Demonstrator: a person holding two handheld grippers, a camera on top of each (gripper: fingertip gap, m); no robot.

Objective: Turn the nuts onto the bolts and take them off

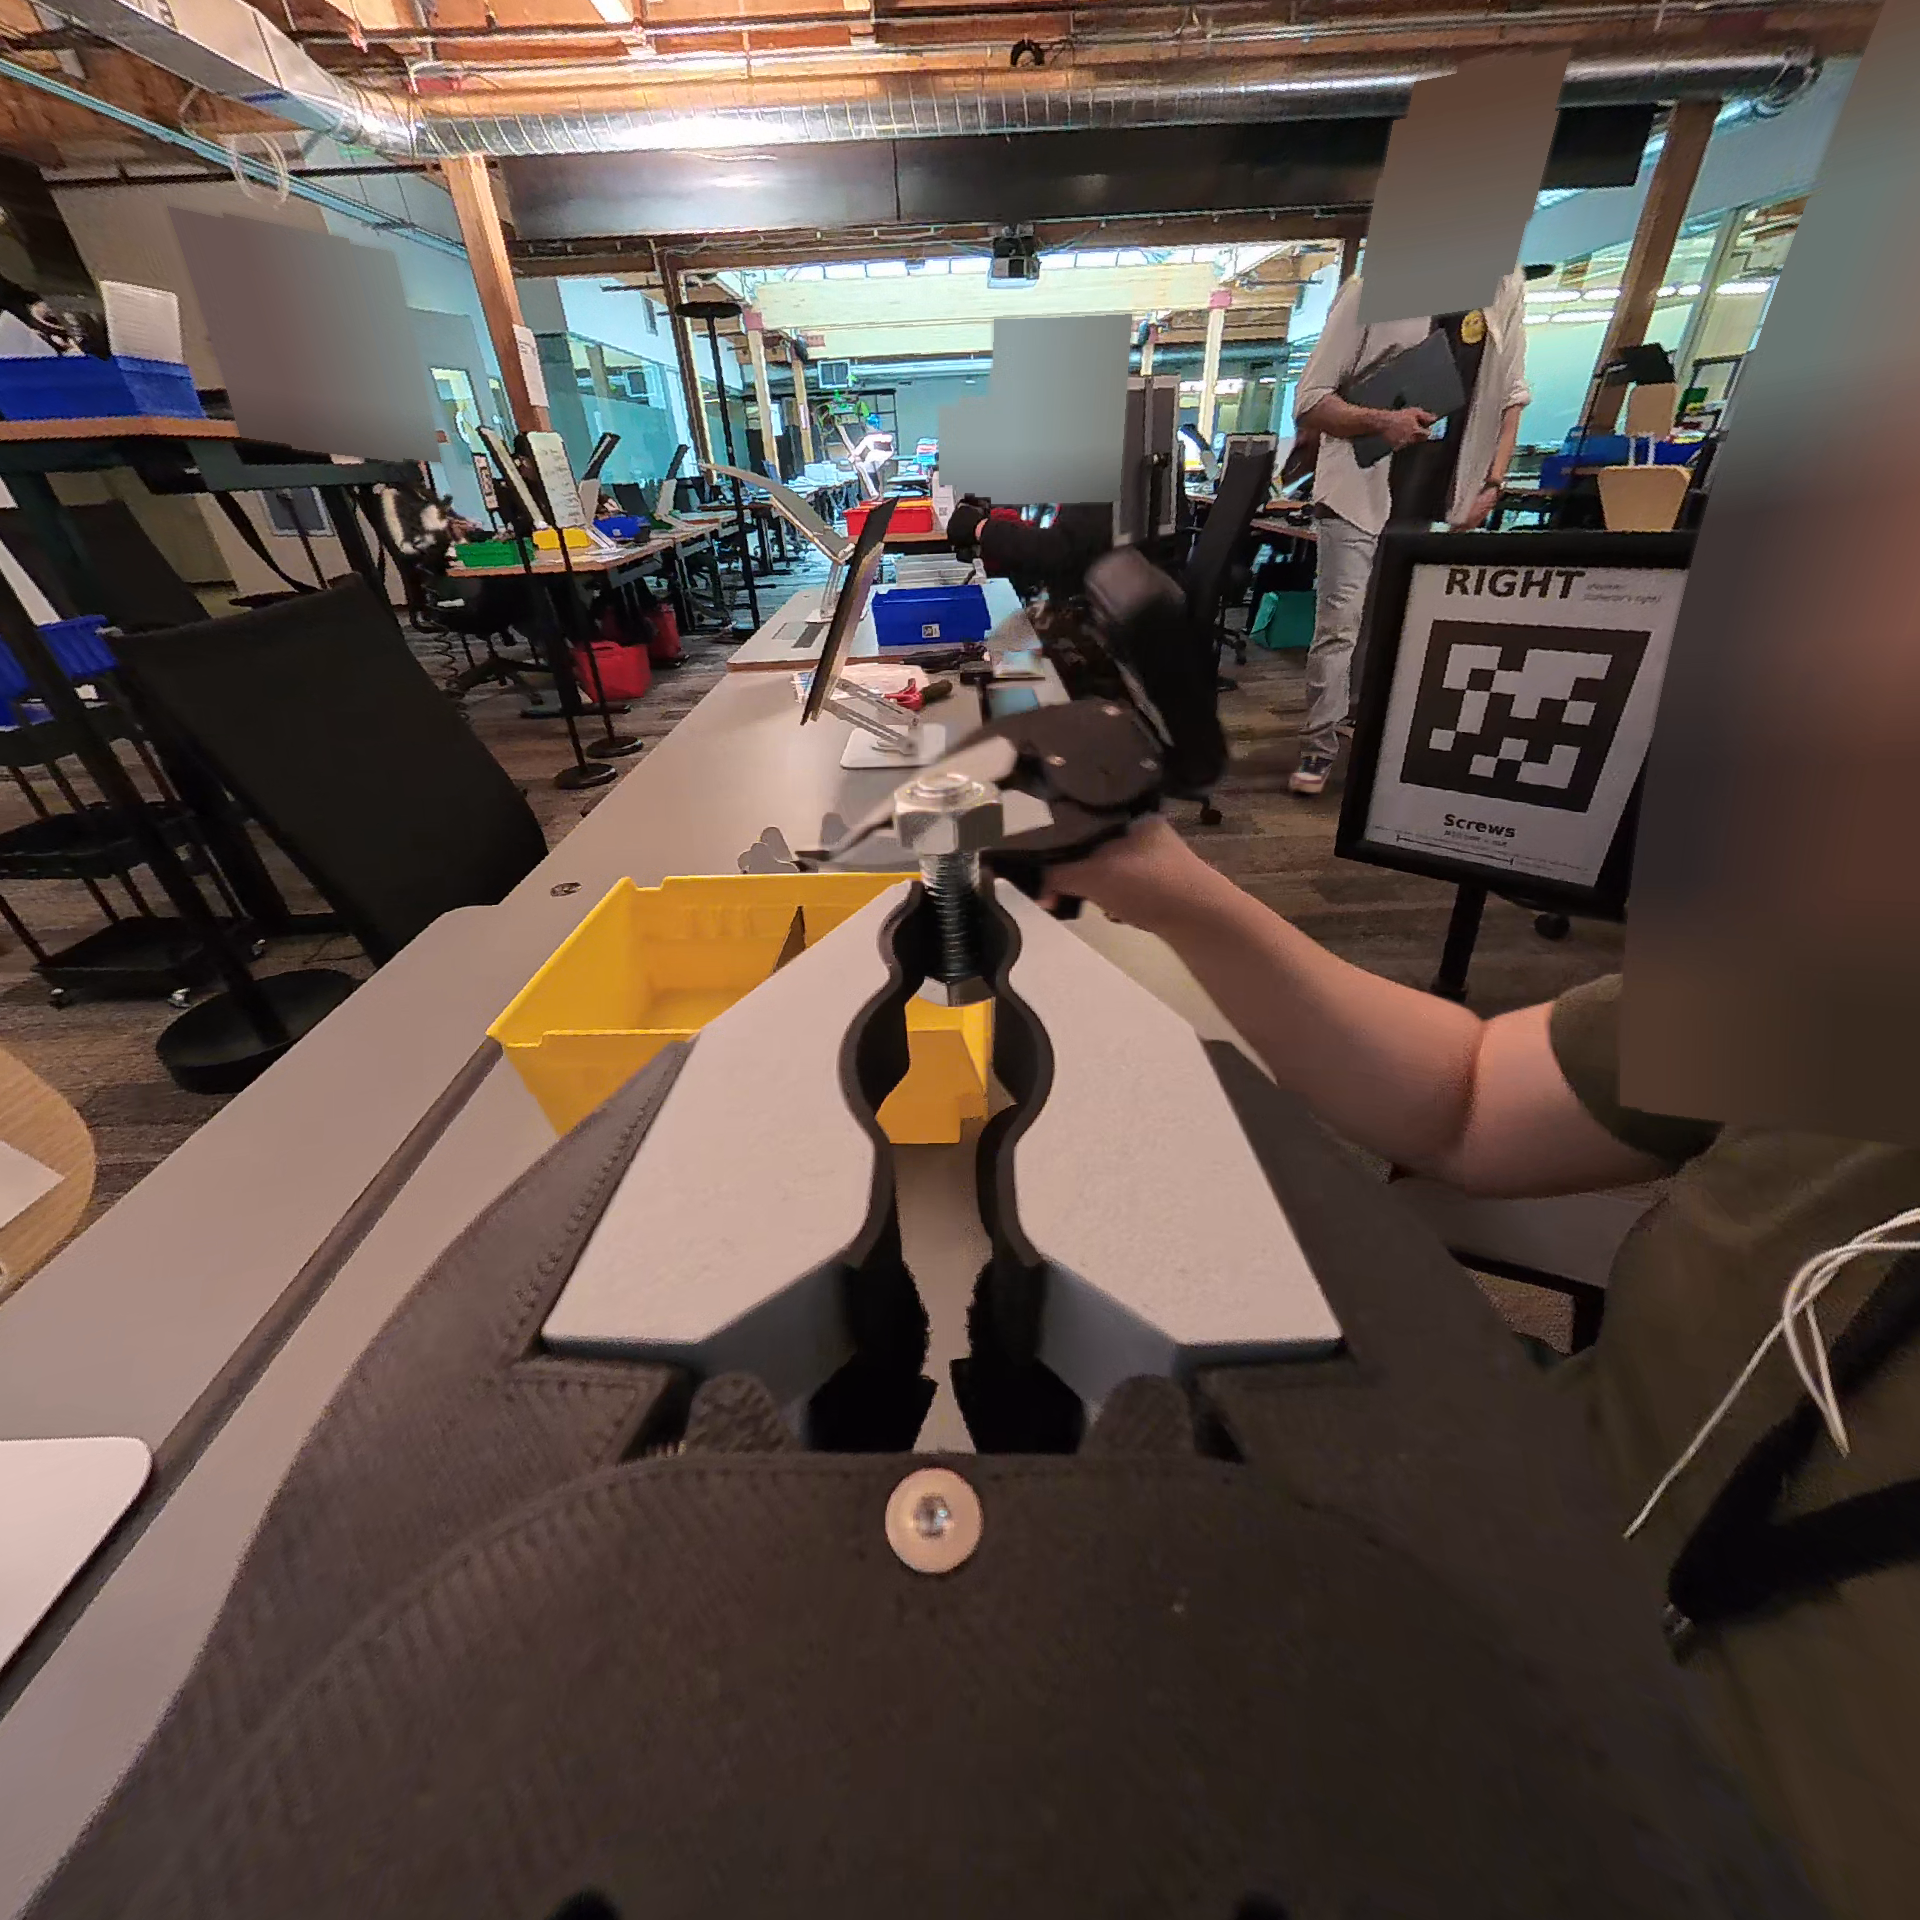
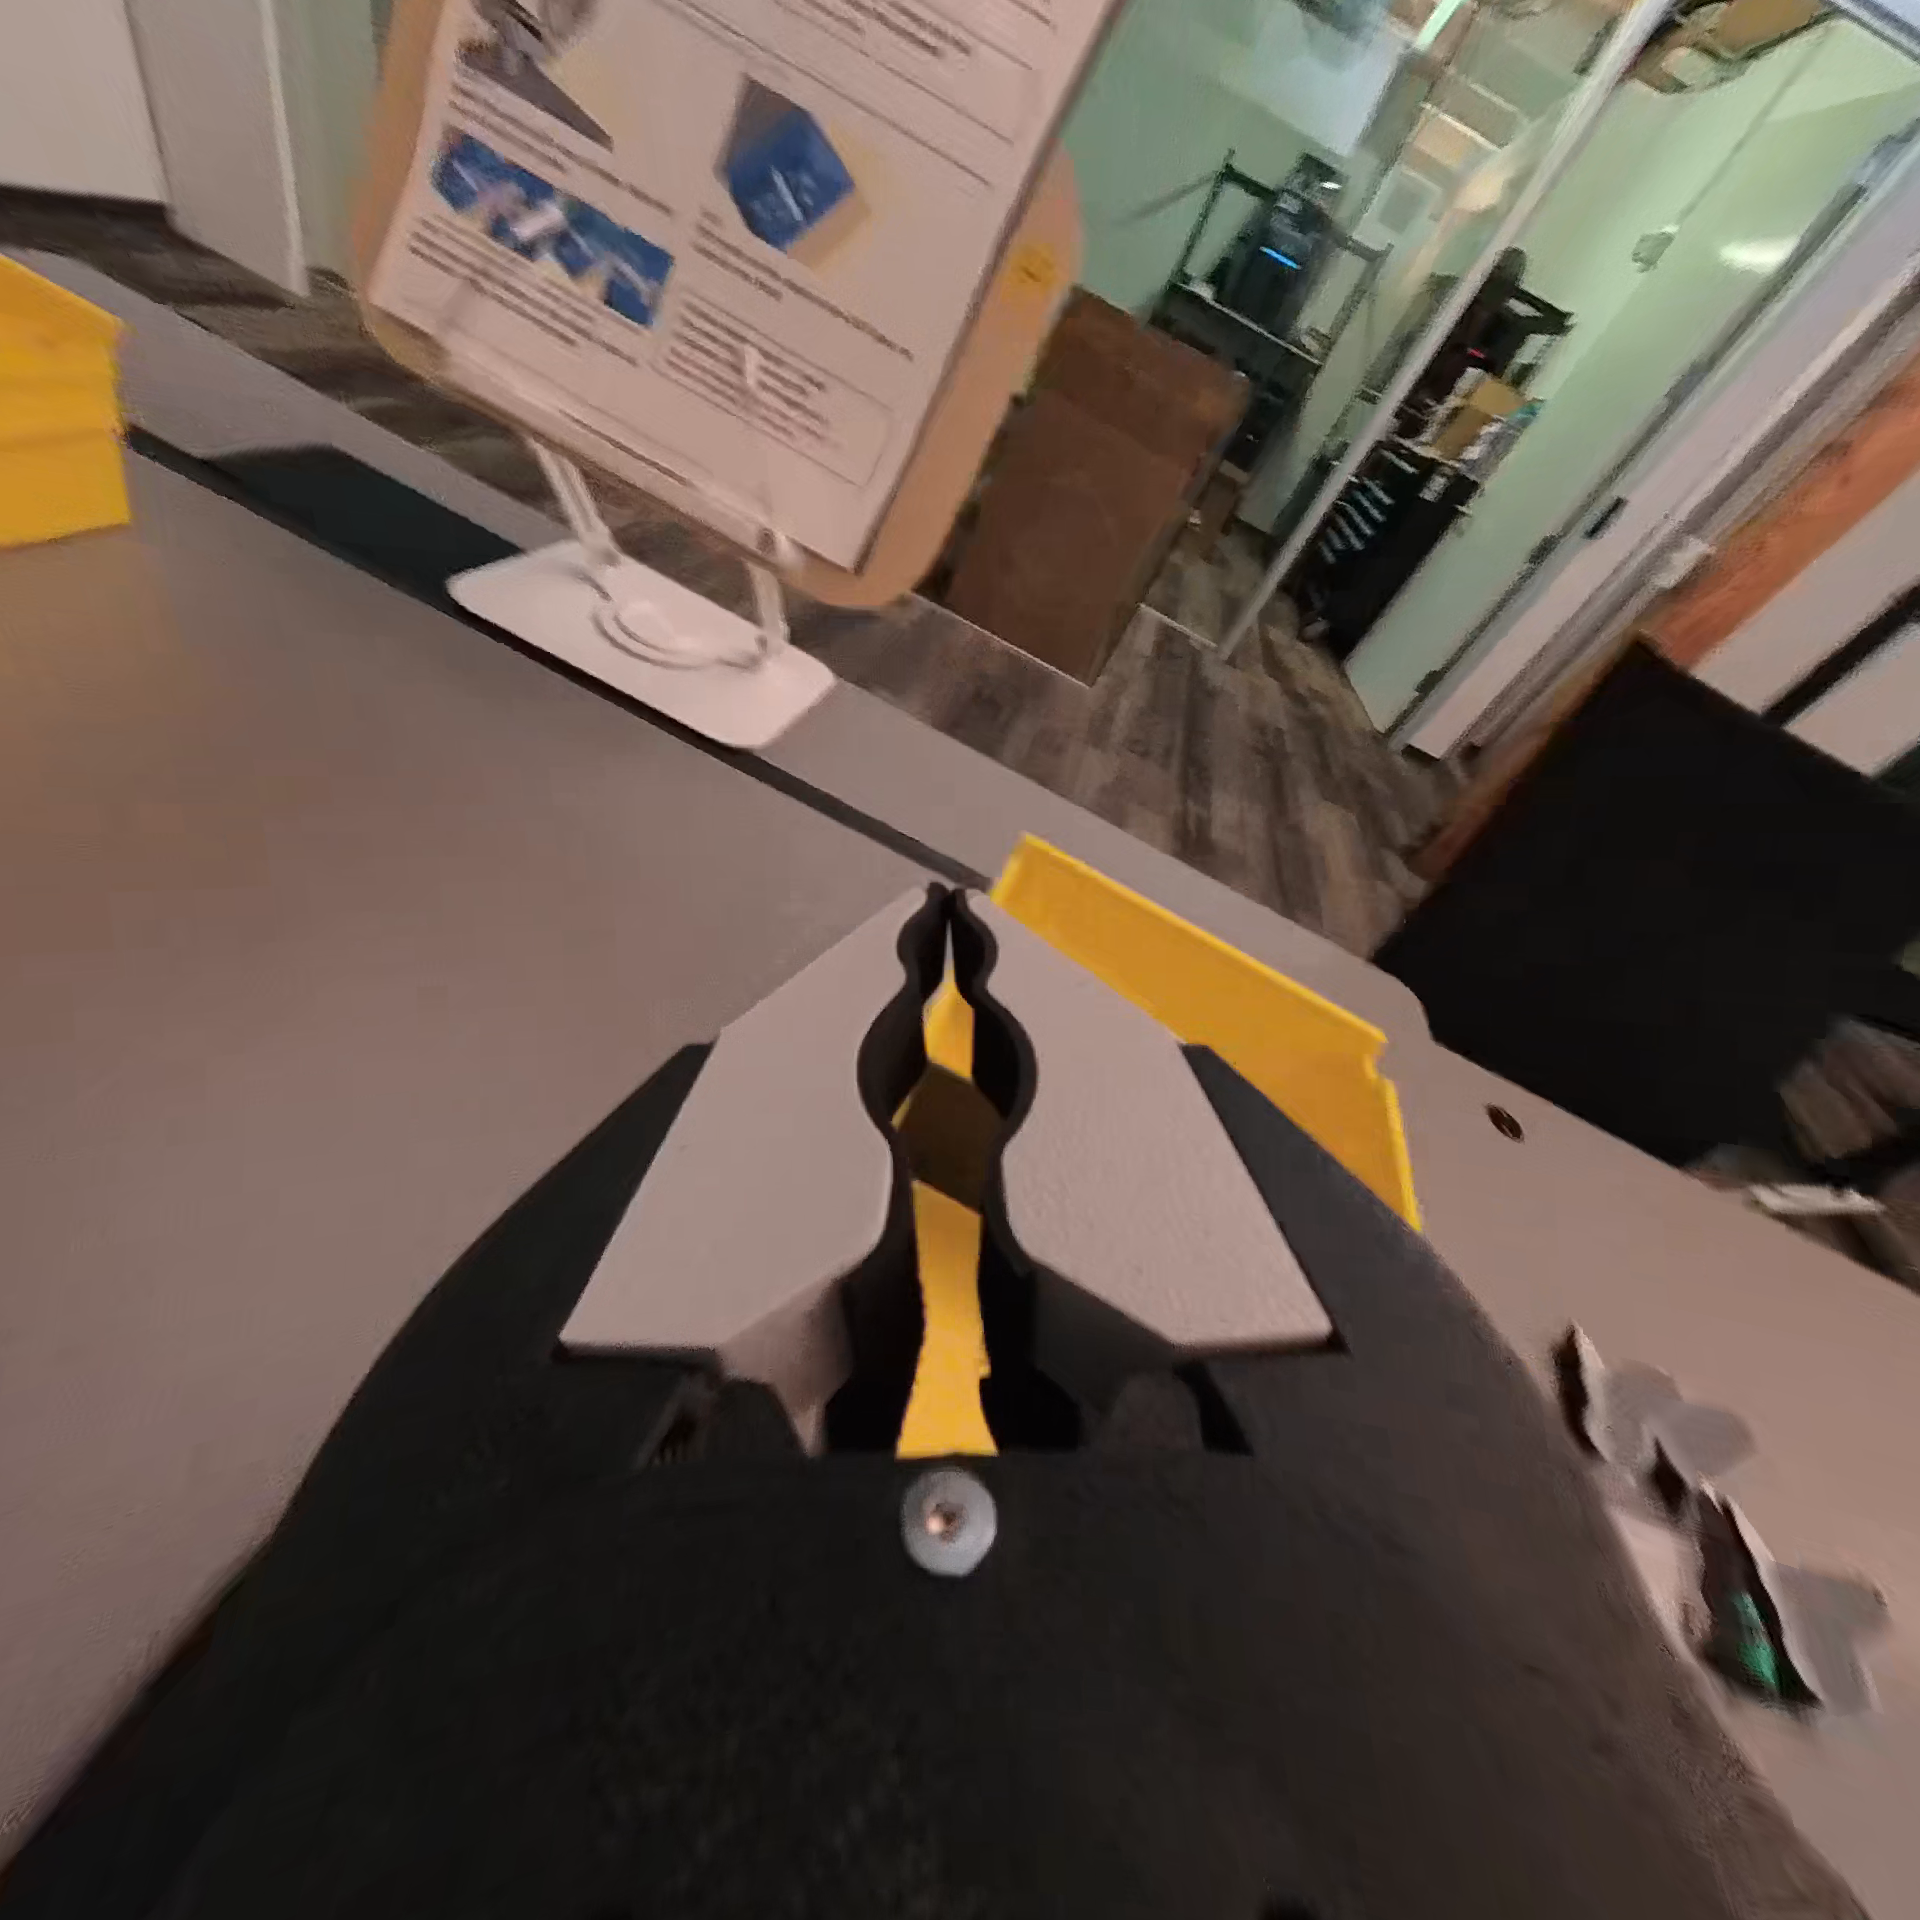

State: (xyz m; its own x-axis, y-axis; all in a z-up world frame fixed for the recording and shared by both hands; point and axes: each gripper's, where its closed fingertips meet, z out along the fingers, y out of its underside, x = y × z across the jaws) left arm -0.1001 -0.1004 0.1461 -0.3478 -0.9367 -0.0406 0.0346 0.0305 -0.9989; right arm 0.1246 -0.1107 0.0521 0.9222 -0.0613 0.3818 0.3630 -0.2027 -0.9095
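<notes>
In the left wrist view my left gripper (image 1: 951, 906) is shut on a steel bolt (image 1: 950, 920), held upright with its head low between the fingers. A silver hex nut (image 1: 945, 816) sits at the top of the threaded shaft. My right gripper (image 1: 823, 855), held by a hand, points left just behind the nut; I cannot tell if it touches it. In the right wrist view the right gripper (image 2: 945, 906) is shut with fingertips together and nothing between them, above a yellow bin (image 2: 1195, 971). The bolt and nut are not in that view.
An open yellow bin (image 1: 665, 987) stands on the grey table (image 1: 312, 1195) beyond my left gripper. A framed marker sign (image 1: 1517, 707) stands at right, a black chair (image 1: 312, 748) at left. A paper sheet on a stand (image 2: 675, 260) and grey loose pieces (image 2: 1673, 1455) are on the table. The grippers' ends are close to 25 centimetres from one another.
</notes>
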